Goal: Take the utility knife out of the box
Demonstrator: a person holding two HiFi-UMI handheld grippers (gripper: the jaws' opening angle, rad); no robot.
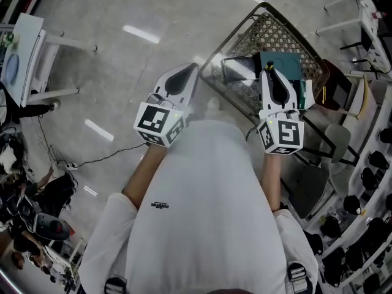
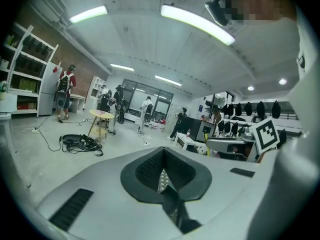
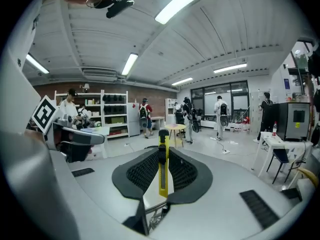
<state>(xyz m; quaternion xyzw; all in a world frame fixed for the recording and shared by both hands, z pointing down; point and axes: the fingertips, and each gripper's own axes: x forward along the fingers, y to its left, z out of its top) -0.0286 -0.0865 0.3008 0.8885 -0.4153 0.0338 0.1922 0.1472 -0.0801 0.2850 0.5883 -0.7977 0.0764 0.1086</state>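
Observation:
In the right gripper view a yellow utility knife with a black tip stands upright between the black pads, and my right gripper is shut on it. In the head view that right gripper is held up in front of my chest, over a teal box that lies in a wire basket. My left gripper is raised to the left of the basket, above the floor. Its jaws are shut with nothing between them.
A dark flat item lies beside the box in the basket. Chairs crowd the right side and a white table stands at the far left. Cables run across the floor. People and a round yellow table stand farther off in the room.

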